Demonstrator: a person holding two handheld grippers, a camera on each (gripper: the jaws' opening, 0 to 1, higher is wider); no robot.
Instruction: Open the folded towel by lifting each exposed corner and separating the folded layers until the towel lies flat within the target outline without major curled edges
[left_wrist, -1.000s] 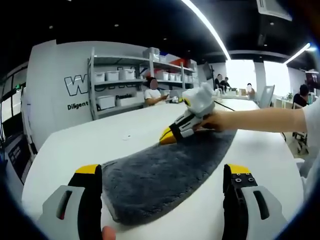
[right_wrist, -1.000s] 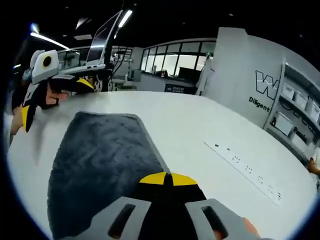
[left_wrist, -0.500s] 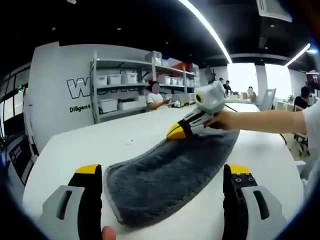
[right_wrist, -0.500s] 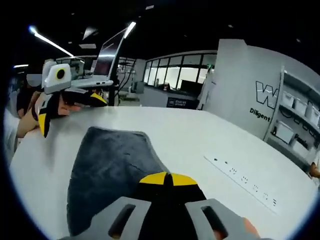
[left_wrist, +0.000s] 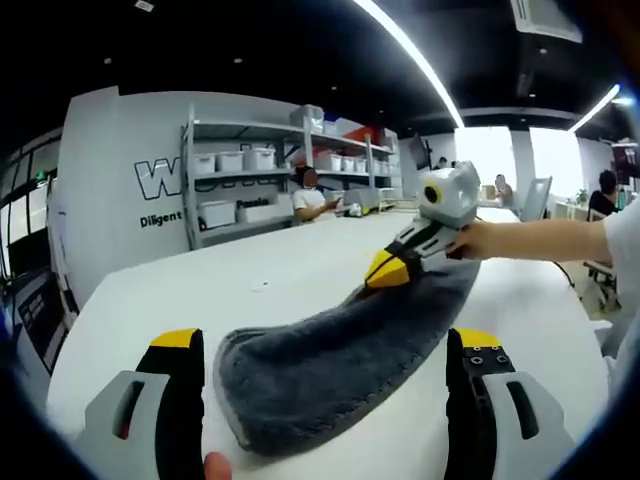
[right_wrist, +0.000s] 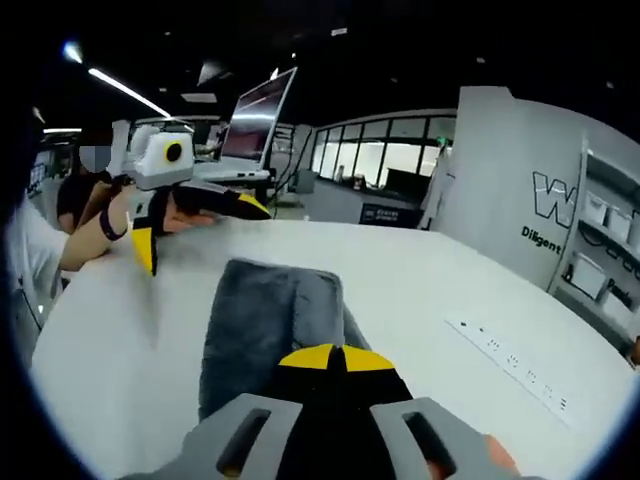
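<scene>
Right gripper view: right claw closed on towel edge, lifting it off the worktop | left claw open, towel's near end between its jaws | progress: layers part-separated, towel bunched, not flat; outline not visible.

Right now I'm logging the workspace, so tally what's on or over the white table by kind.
Grey towel: 1
Claws: 2, left claw, right claw
White power strip: 1
Total: 4
</scene>
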